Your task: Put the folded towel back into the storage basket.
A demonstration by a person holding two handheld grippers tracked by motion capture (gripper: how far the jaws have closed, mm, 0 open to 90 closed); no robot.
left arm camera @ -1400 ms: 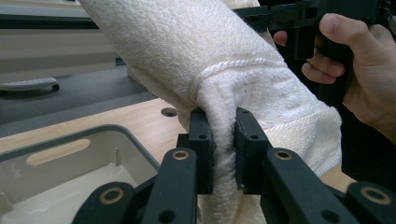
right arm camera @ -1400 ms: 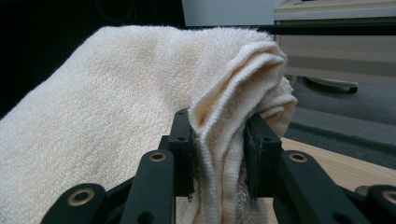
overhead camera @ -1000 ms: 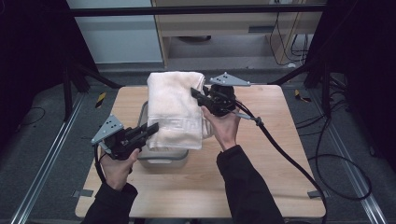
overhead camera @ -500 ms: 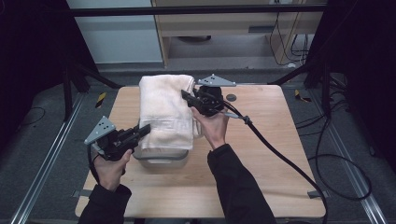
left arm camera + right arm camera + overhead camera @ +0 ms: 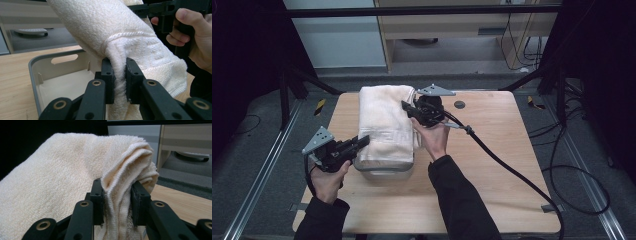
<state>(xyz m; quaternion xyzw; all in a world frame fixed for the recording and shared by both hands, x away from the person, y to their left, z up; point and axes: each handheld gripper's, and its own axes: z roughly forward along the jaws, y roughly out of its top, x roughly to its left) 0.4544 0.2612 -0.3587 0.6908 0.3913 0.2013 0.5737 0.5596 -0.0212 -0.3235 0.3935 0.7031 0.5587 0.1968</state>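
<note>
Cream towel [image 5: 384, 122] pinched by both hand-held grippers.

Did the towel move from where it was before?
Yes. Against the table, the towel slid toward the person and lower, over the grey bin.

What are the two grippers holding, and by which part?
Both hold the folded towel: left gripper pinches its near edge, right gripper its bunched far edge.

A cream towel [image 5: 120, 42] is pinched at a fold by the left gripper [image 5: 120, 75]. Below it, a grey bin [image 5: 50, 75] is seen on the wooden surface [image 5: 15, 80]. At upper right, the right gripper [image 5: 160, 10] is gripped by a hand [image 5: 192, 35].
</note>
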